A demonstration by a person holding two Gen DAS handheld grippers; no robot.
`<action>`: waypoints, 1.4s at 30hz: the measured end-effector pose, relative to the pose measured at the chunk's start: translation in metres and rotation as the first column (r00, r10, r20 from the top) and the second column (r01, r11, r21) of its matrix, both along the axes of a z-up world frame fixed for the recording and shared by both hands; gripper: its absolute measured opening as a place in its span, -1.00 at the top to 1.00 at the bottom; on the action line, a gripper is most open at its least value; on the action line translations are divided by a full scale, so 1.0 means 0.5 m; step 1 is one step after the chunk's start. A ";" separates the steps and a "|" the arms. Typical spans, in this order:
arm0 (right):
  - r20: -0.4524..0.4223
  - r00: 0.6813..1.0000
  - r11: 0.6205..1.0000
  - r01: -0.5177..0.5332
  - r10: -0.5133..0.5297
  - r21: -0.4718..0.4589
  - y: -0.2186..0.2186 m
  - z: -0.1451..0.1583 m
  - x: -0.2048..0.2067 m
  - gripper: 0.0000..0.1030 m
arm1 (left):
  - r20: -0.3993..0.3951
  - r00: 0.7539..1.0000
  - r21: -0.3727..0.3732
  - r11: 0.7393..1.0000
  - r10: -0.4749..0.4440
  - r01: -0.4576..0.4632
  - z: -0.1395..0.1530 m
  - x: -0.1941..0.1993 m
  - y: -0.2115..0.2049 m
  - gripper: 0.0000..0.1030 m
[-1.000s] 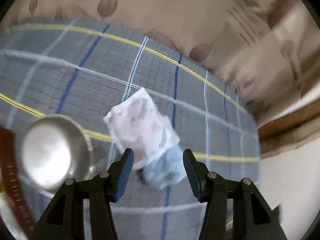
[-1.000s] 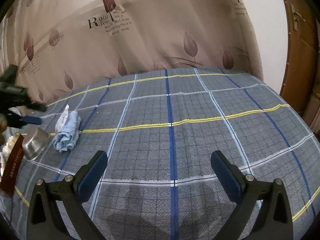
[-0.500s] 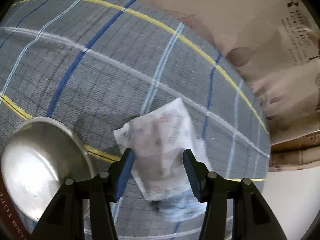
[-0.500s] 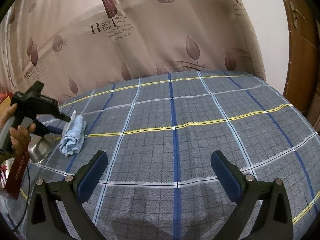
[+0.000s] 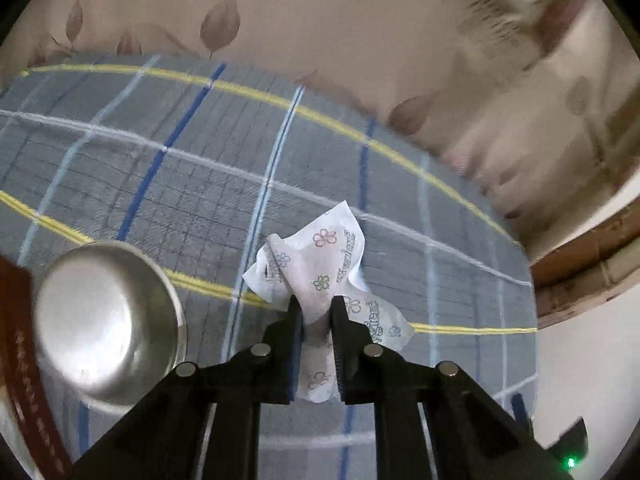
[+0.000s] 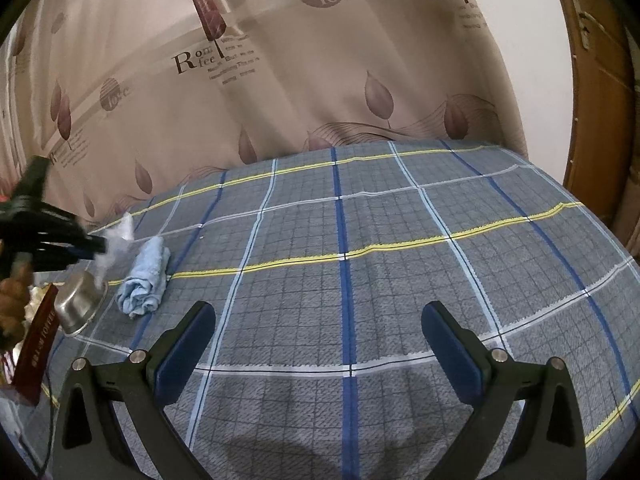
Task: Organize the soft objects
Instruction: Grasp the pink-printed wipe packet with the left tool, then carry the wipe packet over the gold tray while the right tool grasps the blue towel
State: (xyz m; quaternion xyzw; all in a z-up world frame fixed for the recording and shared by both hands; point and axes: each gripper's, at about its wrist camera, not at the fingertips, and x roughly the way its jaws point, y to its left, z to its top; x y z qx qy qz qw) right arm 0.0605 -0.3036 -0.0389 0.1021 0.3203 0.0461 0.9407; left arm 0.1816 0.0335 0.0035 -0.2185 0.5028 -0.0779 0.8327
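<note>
Step in hand: pick-up of the first soft item; the left gripper [image 5: 316,312] has just been closing and its jaws now pinch the printed tissue packet [image 5: 320,264], whose crumpled white film fans out above and below the pads; in the right wrist view the packet [image 6: 116,240] appears raised clear of the bed [image 6: 360,280], just beside the rolled blue towel [image 6: 146,280], which lies on the plaid cover untouched. A steel bowl [image 5: 108,320] sits close by to the left of the packet, partly resting against a dark red box [image 6: 36,344]. The right gripper [image 6: 316,344] hangs over a bare stretch of the cover, jaws wide apart, holding nothing.

Judgement: the task is at an early stage; the grasp is on thin, slack film, so slippage is possible. The next move calls for a steady carry to the chosen spot, possibly the bowl; the destination is not evident; the towel remains to be handled.
</note>
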 end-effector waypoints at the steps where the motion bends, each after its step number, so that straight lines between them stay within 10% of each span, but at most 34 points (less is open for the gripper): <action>1: -0.001 1.000 1.000 0.000 0.000 0.002 0.000 -0.001 0.000 -0.99 | 0.029 1.000 -0.008 1.000 -0.006 0.006 0.019 -0.029 -0.001 0.74; 22: -0.042 0.997 0.994 -0.074 0.070 -0.081 0.049 0.007 0.011 -0.99 | 0.135 0.982 0.011 0.991 0.134 -0.137 0.101 -0.492 0.162 0.75; 42: -0.191 0.914 0.926 -0.374 0.357 -0.058 0.382 0.032 0.181 -0.99 | 0.165 0.941 -0.007 0.954 0.295 -0.298 0.102 -0.587 0.345 0.75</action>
